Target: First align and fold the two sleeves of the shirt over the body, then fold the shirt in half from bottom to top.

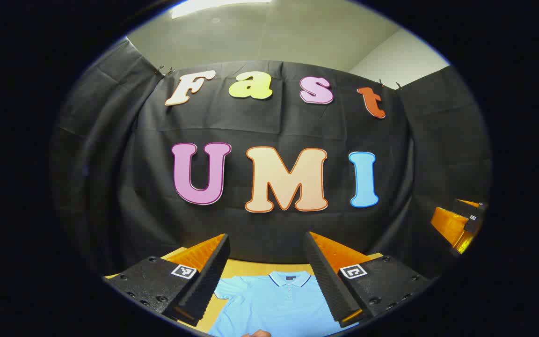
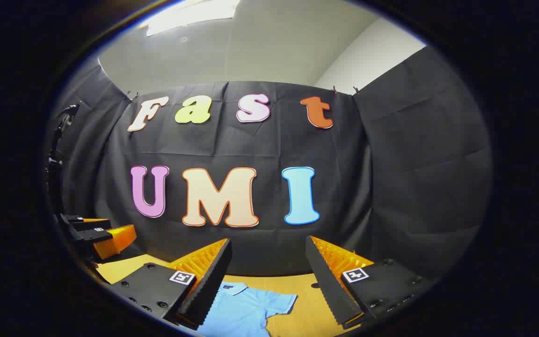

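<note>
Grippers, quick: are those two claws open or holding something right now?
Left gripper: open, holding nothing, held above the shirt.
Right gripper: open, holding nothing, above the shirt's sleeve.

Both claws hang high over the desk with open air under them. The shirt lies flat, so nothing tall blocks the way down. The black cloth wall stands close behind the desk's far edge.

Recording booth, black cloth wall (clipped up), wooden table, plain ceiling
</note>
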### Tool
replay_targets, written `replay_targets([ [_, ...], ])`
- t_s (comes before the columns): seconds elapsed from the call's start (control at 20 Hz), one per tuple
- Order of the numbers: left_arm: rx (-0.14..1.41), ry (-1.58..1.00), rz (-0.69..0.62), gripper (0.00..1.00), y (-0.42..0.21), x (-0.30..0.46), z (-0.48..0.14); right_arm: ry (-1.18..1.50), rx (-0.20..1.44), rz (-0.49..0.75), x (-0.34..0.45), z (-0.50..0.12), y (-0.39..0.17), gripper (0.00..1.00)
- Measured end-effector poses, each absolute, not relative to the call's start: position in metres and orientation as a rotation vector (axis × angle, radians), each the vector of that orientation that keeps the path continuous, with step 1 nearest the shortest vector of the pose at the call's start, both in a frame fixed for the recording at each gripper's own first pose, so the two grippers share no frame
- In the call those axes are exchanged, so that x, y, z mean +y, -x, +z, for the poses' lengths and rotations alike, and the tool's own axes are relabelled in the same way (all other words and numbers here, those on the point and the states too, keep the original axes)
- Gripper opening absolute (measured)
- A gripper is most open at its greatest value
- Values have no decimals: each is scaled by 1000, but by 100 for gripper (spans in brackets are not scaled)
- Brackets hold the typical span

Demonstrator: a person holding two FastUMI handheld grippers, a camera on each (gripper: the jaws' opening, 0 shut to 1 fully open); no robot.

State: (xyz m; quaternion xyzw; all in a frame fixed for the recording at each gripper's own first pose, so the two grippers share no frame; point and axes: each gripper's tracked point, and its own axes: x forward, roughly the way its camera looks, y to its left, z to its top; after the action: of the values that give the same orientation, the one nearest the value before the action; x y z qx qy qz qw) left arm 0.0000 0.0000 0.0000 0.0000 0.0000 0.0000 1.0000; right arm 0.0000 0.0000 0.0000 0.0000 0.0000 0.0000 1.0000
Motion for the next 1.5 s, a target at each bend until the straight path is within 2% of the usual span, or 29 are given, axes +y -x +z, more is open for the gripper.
replay_targets([
  [0.45, 5, -31, 10, 94, -8, 18, -1, -3, 30, 42, 29, -15, -10, 98],
  [0.9, 5, -36, -12, 95, -17, 27, -4, -6, 36, 13, 32, -21, -22, 98],
  [1.2, 14, -27, -26, 94, -22, 39, -8, 12, 86, -30, 18, -48, -60, 99],
  [1.5, 11, -31, -2, 95, -27, 58, -6, 88, 186, -75, 3, -105, -103, 98],
])
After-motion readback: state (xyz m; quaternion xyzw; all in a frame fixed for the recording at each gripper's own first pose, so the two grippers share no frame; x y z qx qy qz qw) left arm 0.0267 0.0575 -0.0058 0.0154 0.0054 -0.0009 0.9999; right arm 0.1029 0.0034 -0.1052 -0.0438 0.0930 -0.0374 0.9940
